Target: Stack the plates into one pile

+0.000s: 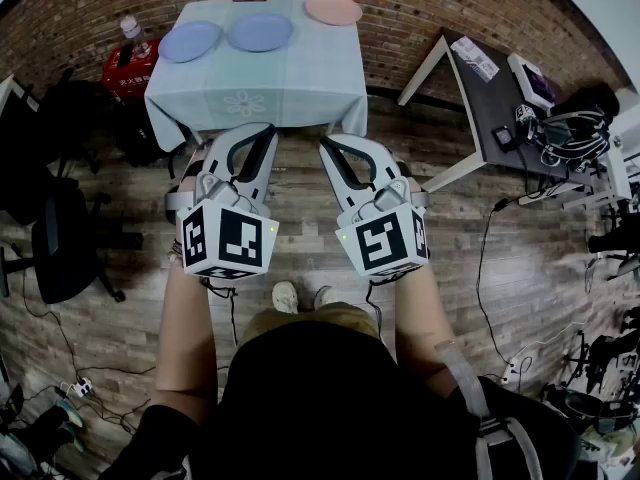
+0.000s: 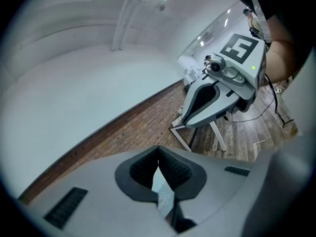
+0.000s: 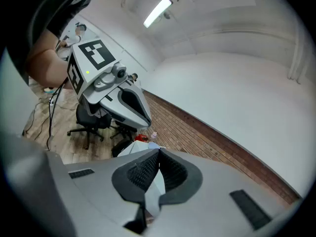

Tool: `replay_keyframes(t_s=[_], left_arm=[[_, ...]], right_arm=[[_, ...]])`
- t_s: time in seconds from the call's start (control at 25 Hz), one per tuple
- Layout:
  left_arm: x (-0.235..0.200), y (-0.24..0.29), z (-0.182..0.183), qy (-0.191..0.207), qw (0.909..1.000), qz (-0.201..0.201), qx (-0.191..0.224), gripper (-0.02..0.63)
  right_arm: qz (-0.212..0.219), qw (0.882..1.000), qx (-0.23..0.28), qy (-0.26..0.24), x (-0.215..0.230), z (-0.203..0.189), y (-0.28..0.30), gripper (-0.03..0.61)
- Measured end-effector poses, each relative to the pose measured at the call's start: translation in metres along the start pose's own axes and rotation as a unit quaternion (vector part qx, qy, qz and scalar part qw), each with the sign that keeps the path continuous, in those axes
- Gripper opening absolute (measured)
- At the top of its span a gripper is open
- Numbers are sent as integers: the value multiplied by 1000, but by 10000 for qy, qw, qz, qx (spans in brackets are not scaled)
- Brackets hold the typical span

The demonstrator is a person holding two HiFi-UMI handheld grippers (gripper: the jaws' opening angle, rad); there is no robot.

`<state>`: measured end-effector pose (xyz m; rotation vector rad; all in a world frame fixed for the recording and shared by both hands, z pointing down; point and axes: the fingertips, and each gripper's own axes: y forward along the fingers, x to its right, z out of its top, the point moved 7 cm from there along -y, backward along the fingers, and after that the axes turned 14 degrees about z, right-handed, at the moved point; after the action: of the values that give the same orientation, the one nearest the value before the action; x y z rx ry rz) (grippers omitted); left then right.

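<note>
Left gripper (image 1: 250,133) and right gripper (image 1: 335,146) both shut, empty, short of table's (image 1: 255,93) near edge. Far edge: blue plate (image 1: 190,41), second blue plate (image 1: 260,32), pink plate (image 1: 333,9) at right corner.

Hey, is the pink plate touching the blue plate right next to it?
Apart. The head view shows a strip of bare tablecloth between the pink plate and the middle blue plate.
</note>
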<state>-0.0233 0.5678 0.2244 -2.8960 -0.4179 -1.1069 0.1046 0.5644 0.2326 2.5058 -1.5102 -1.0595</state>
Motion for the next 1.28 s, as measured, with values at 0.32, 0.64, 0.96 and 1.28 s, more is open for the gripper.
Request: replay_keyframes(t_s=[0.32, 0.64, 0.96, 1.28], left_arm=[[0, -4, -2, -1, 10000, -17, 21, 25], [0, -7, -1, 25, 10000, -31, 56, 24], [-4, -8, -5, 34, 9999, -7, 106, 25], [-13, -6, 7, 143, 9994, 39, 307, 25]], right_arm=[[-62, 10000, 16, 16, -1, 5, 0, 34], [-78, 9999, 72, 47, -4, 8, -2, 34], [-145, 9997, 167, 87, -3, 12, -2, 34], [-366, 9993, 97, 58, 3, 12, -8, 34]])
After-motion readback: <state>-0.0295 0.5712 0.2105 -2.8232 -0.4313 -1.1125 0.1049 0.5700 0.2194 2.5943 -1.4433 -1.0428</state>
